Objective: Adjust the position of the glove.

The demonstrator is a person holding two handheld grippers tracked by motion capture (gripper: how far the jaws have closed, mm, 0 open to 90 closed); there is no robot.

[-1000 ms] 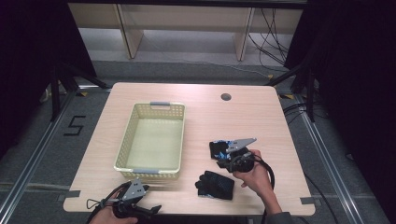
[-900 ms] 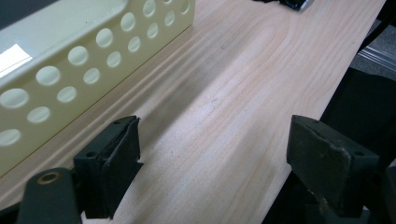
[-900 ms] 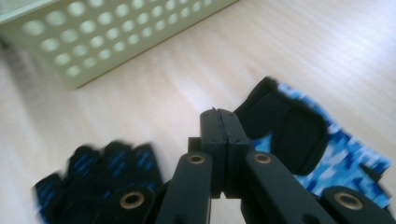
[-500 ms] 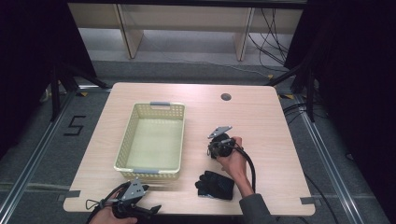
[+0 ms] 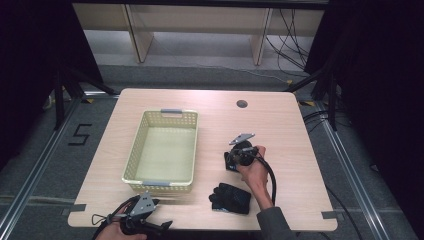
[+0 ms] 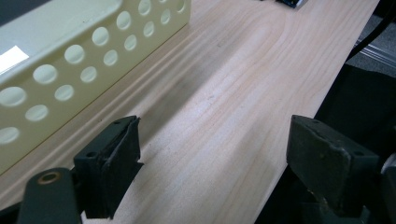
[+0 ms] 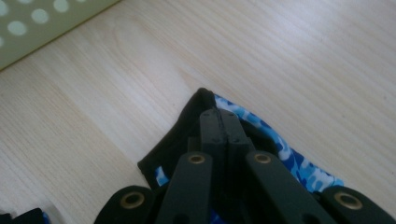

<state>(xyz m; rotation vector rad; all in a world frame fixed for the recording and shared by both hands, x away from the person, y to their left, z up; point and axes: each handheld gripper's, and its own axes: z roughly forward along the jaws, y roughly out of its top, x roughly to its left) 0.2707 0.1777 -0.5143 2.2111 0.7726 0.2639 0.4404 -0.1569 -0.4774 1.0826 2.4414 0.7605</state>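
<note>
High view: at the table's point(image 5: 280, 120) near left edge the left gripper point(image 5: 150, 226) lies low in the person's hand, just in front of the cream perforated basket point(image 5: 162, 150). In the left gripper view its jaws stand wide apart with bare wood between them, the basket's holed wall point(image 6: 70, 60) at the left.

To the right of the basket, near the table's front edge, lies a black glove point(image 5: 230, 198), apart from both grippers.

Just beyond it, the right gripper point(image 5: 231, 161) points down at a black and blue-patterned cloth piece point(image 5: 229, 163), held in the right hand point(image 5: 253, 170). In the right gripper view its jaws are pressed together on the cloth's point(image 7: 289, 158) black edge, the fabric bunched around the tips and resting on the wood, well clear of the basket's corner point(image 7: 42, 28).
</note>
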